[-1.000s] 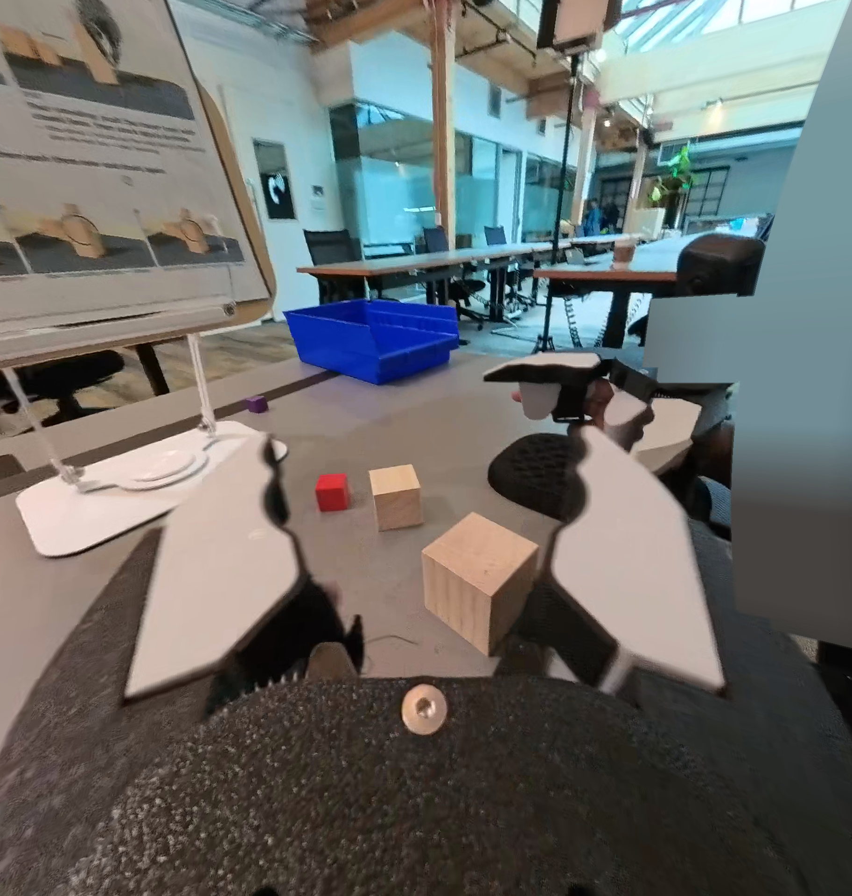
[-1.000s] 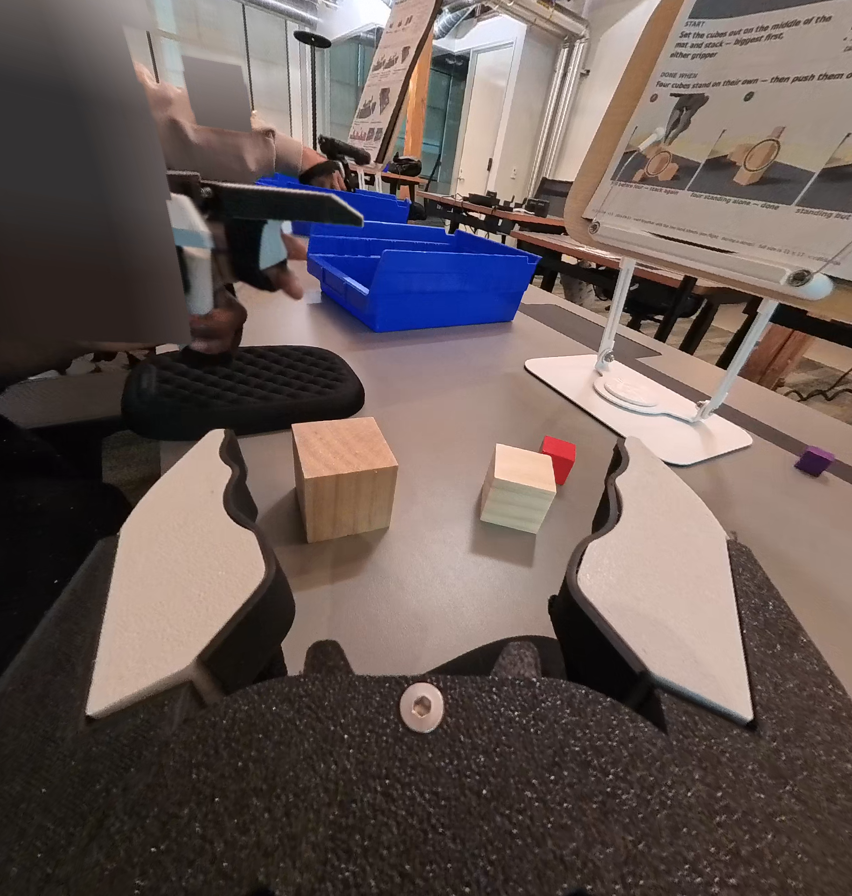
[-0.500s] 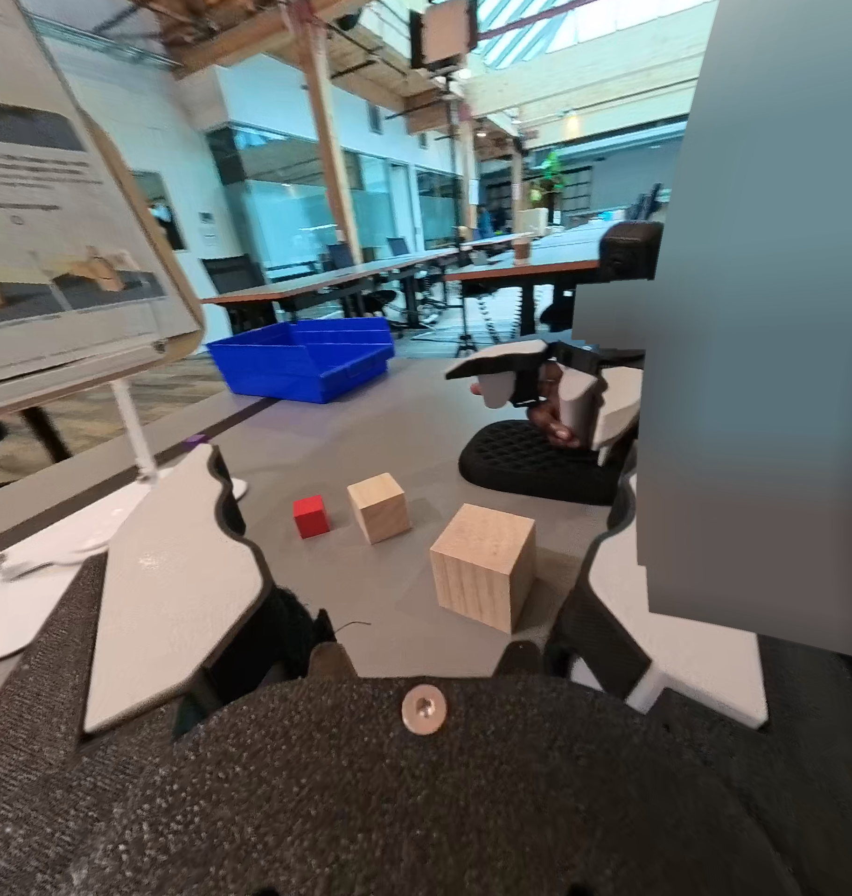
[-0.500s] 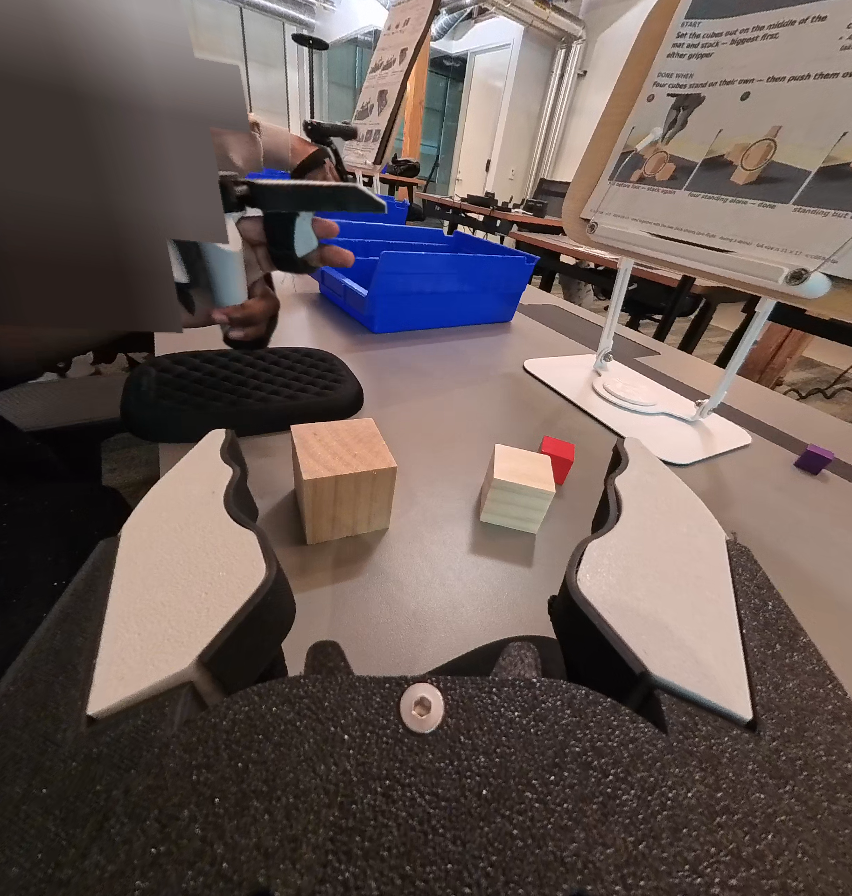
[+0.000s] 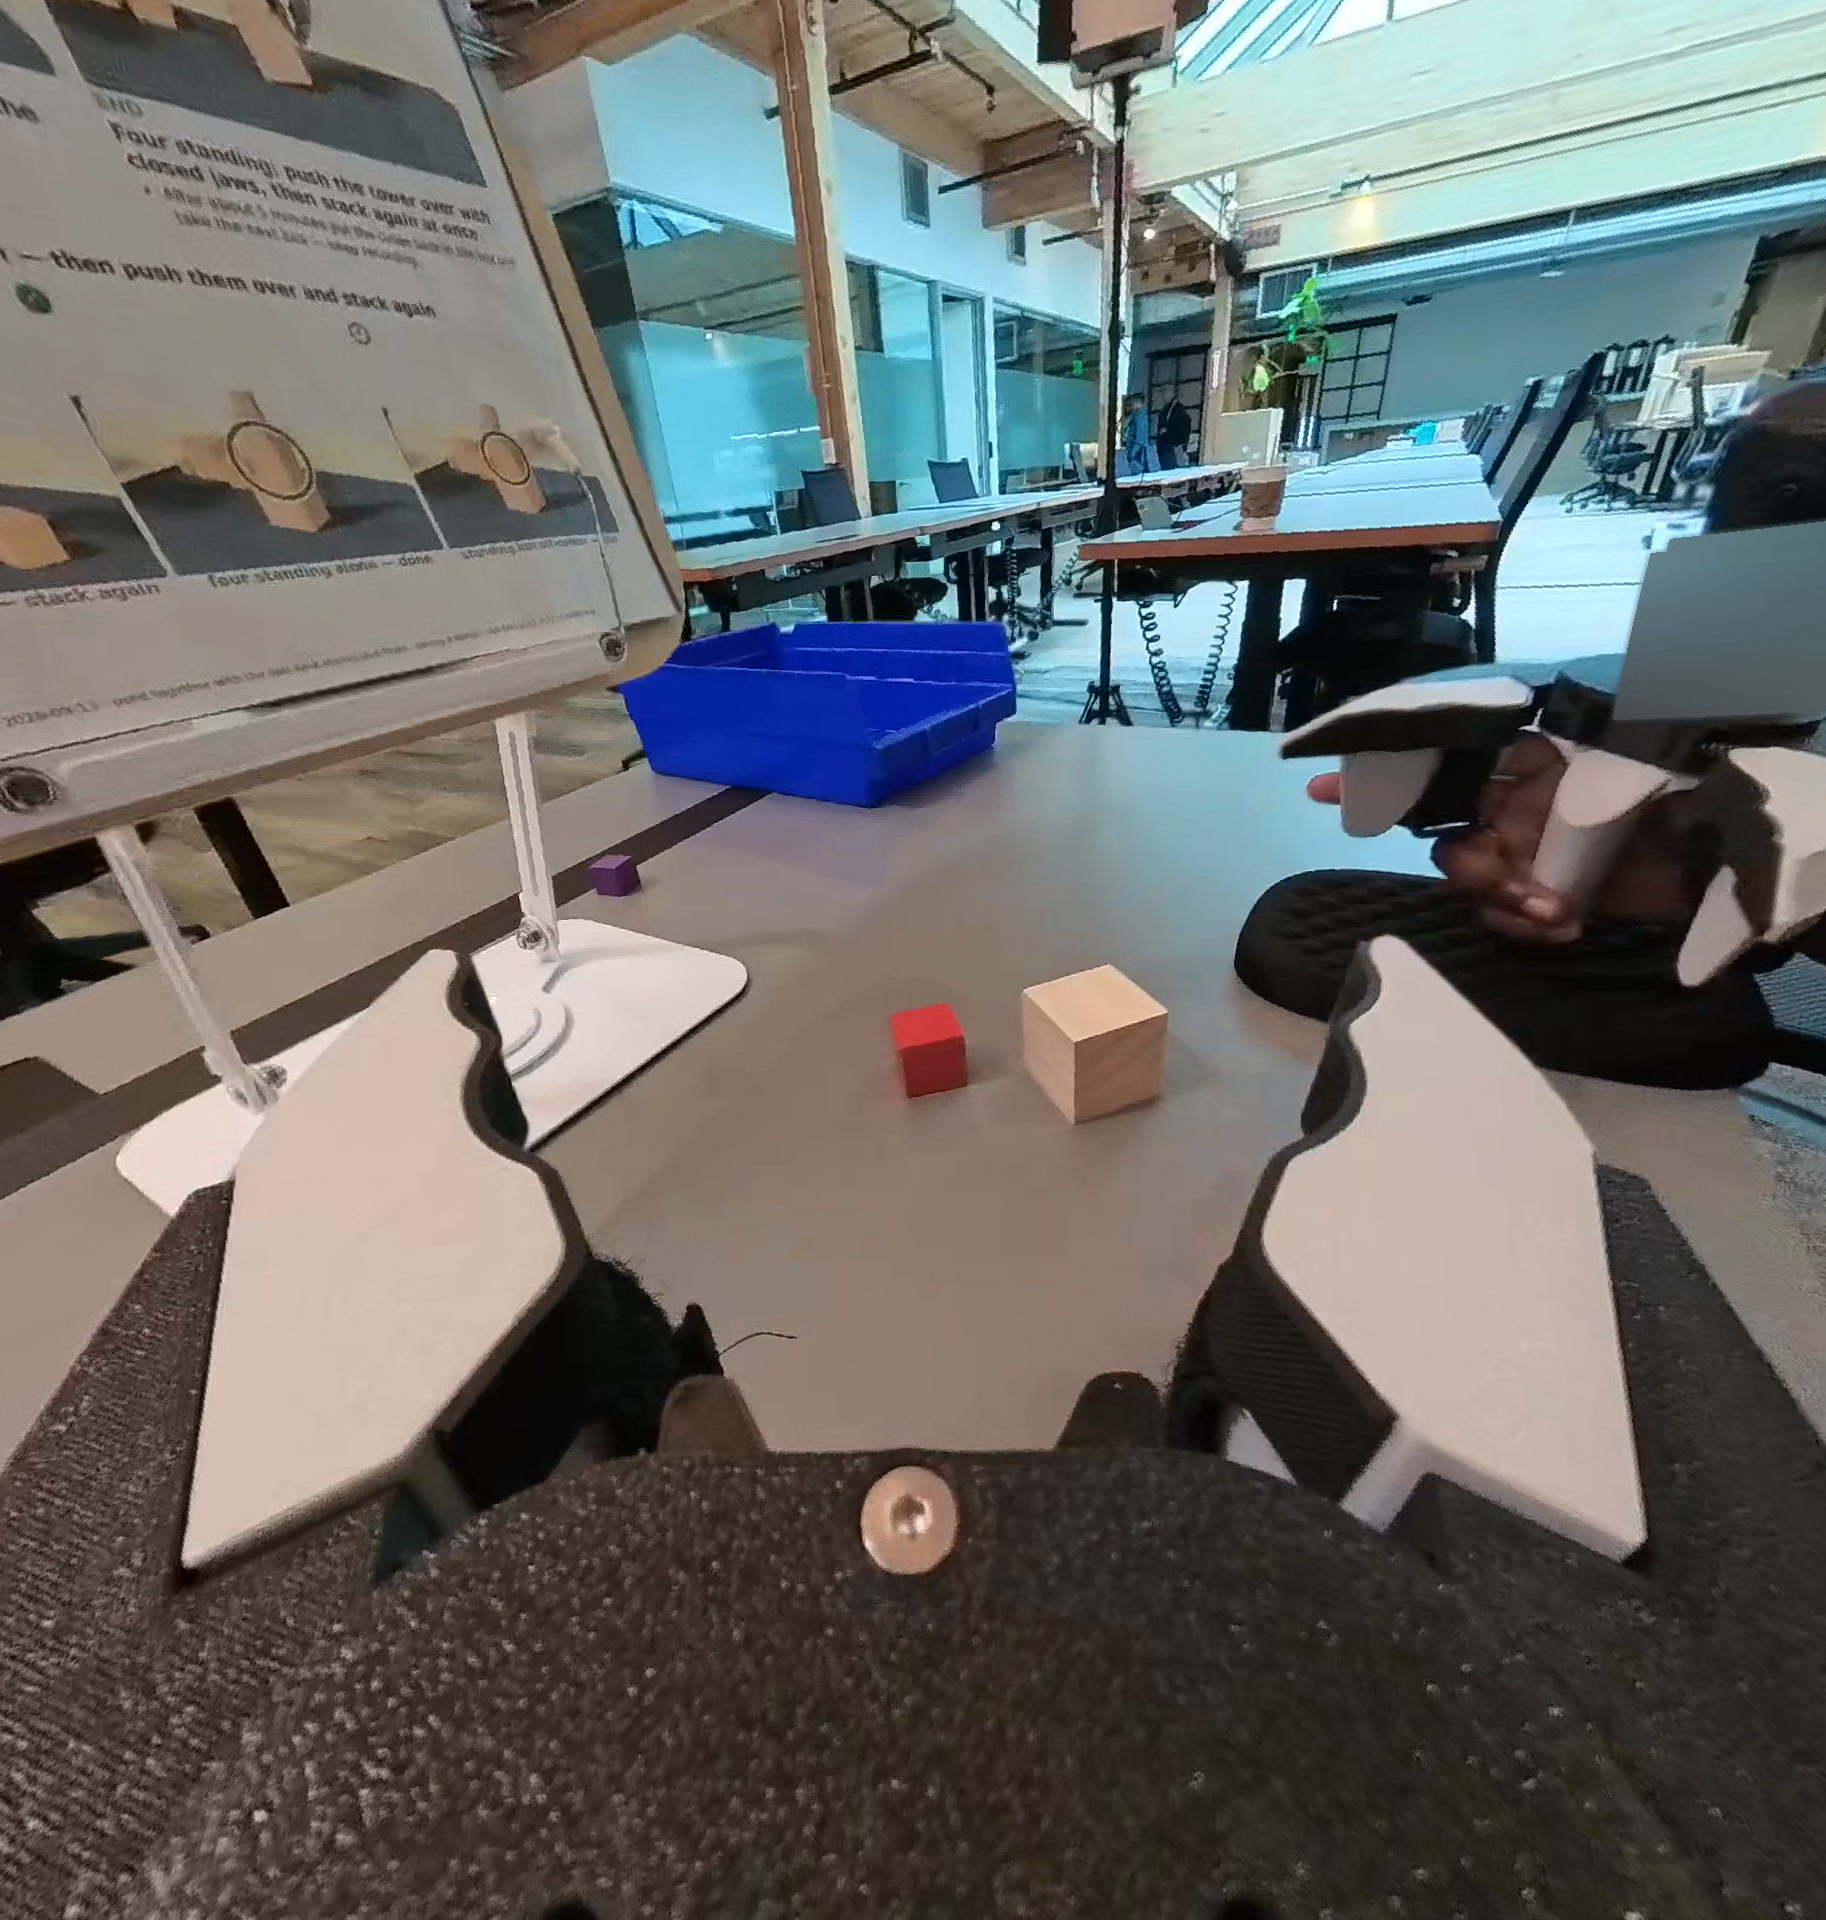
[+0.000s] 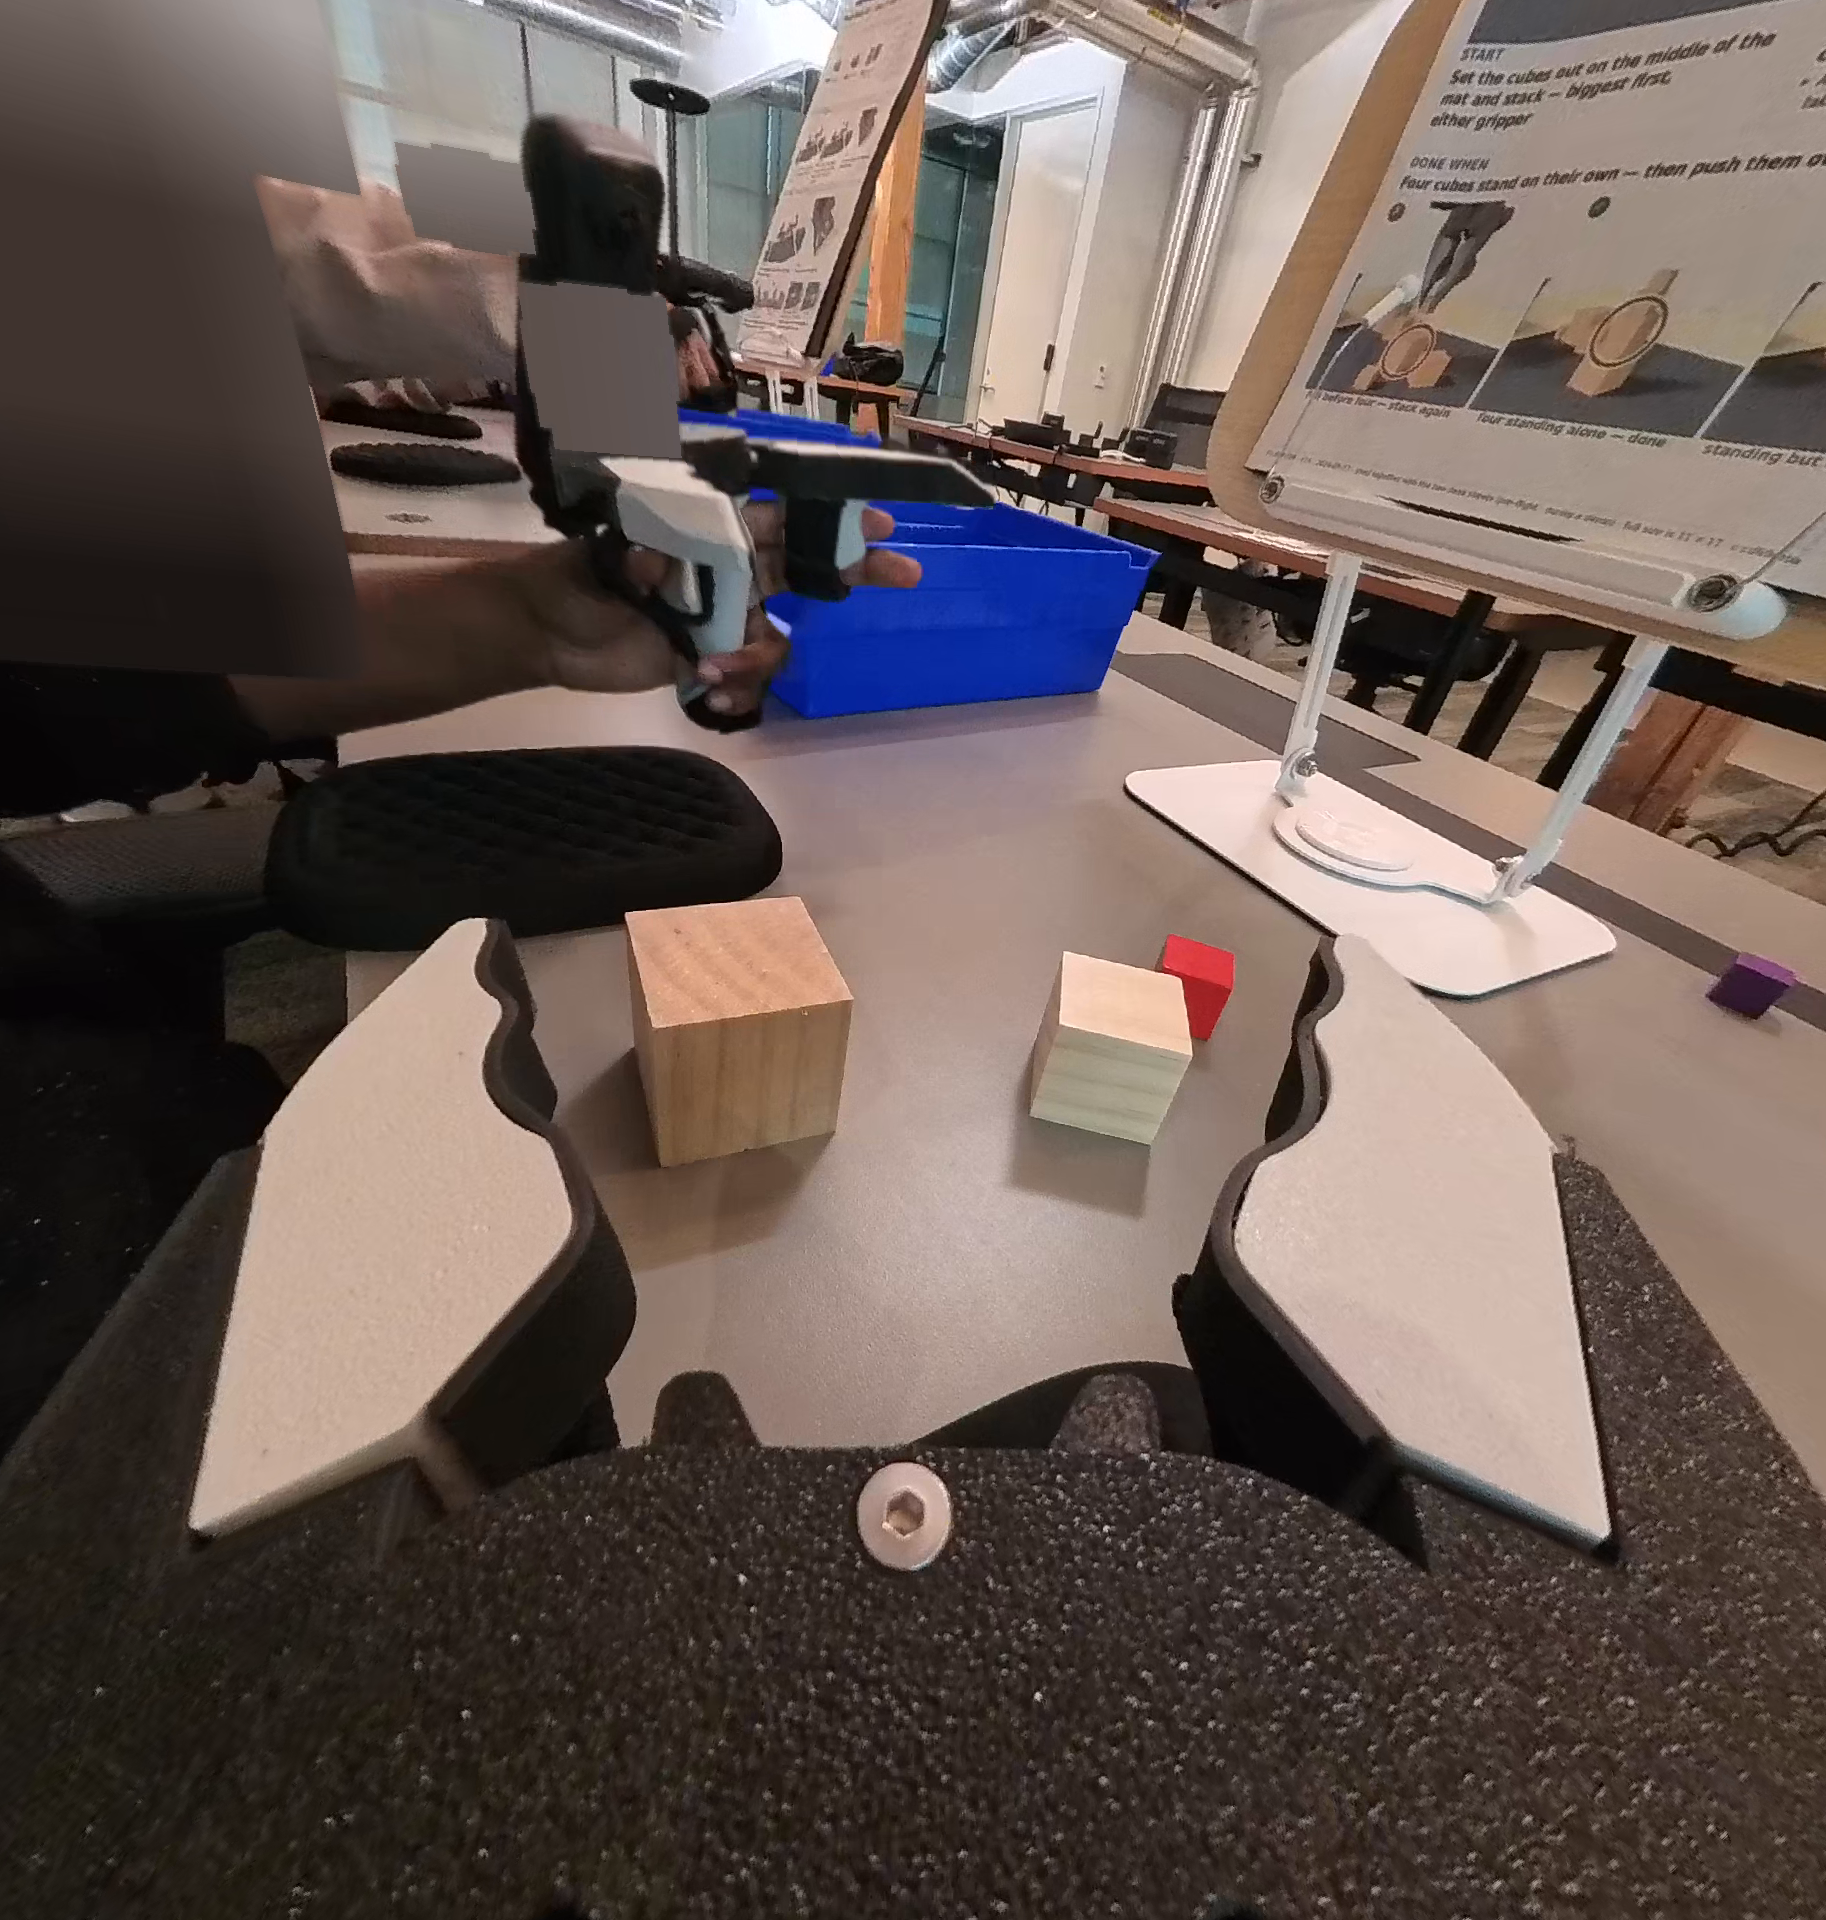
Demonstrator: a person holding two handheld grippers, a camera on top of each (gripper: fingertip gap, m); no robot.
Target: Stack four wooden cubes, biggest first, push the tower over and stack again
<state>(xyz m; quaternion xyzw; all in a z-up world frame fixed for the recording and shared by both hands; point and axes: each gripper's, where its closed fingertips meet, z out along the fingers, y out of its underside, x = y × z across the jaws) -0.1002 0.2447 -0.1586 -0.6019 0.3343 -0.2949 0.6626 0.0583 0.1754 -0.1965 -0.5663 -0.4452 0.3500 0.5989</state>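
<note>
1. Setting: open-plan office or lab workspace with a high ceiling, exposed timber posts point(image 5: 824, 312) and glass-walled rooms point(image 5: 743, 416) at the far side.
2. Long rows of desks point(image 5: 1293, 520) with office chairs point(image 5: 1615, 447) run into the distance on the right.
3. Near bench: grey tabletop point(image 5: 992, 883) carrying an instruction board on a white stand point(image 5: 265, 364) at left and a blue parts bin point(image 5: 826, 717) farther back.
4. A similar board point(image 6: 847, 177) stands at another station.

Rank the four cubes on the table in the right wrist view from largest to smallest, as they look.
1. Darker wooden cube
2. Pale wooden cube
3. Red cube
4. Purple cube

The purple cube lies farther off, so its rank against the red is unsure.
</note>
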